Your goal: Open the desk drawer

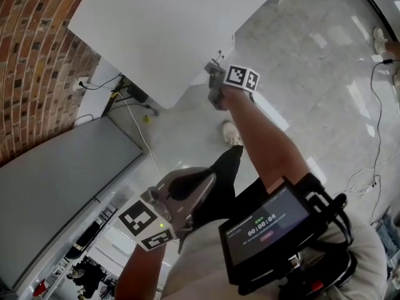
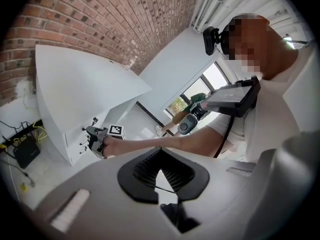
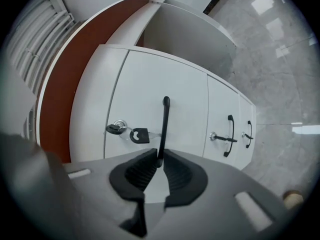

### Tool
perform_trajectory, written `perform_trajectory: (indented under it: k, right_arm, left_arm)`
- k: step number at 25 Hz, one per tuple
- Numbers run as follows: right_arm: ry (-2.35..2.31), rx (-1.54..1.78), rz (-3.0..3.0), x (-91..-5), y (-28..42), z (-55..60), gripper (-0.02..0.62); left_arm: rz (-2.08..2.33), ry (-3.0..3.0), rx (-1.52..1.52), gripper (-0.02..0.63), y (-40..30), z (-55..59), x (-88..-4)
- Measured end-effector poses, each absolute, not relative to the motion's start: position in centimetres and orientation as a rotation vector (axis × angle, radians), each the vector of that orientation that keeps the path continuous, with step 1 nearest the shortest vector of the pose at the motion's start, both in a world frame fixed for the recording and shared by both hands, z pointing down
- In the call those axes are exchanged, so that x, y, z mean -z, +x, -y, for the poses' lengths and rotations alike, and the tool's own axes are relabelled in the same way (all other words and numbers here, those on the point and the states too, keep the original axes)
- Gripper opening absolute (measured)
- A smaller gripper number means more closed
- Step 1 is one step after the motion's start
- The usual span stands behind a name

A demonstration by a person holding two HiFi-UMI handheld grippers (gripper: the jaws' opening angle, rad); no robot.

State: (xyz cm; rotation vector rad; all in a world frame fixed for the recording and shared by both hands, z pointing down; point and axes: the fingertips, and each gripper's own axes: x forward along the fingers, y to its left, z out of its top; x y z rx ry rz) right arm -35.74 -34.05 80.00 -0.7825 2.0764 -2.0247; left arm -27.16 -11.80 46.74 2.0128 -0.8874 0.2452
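Note:
A white desk stands against the brick wall, with its drawer unit on the near side. The nearest drawer front carries a long black handle and a key in its lock with a black fob. My right gripper is at this drawer, and the handle's lower end sits in the narrow gap between its pads, with no squeeze visible. The head view shows that gripper at the desk's corner. My left gripper hangs back near my body, shut and empty.
Two more drawer fronts have black handles, one with a key. A grey cabinet top is at the left. A power strip and cables lie under the desk. My shoe rests on the glossy floor.

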Motion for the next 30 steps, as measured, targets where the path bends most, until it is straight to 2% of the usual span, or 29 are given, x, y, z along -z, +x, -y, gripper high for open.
perform_trajectory:
  k: [7,19,30]
  right_arm:
    - [-0.731,2.017,-2.020,-80.4,-36.1,34.6,0.052]
    - [-0.747,2.020,-1.970,-80.3,-35.9,35.1,0.023]
    - [-0.781,2.058,-1.930,-80.2,-29.9,30.8,0.021]
  left_arm:
    - [0.886,1.994,-0.241,0.005,-27.7,12.2,-47.3]
    - [0.868,1.996,-0.265,0.005,-26.8,11.9,-48.3]
    - [0.812,2.026,-0.278,0.005,-22.7,11.0,-48.2]
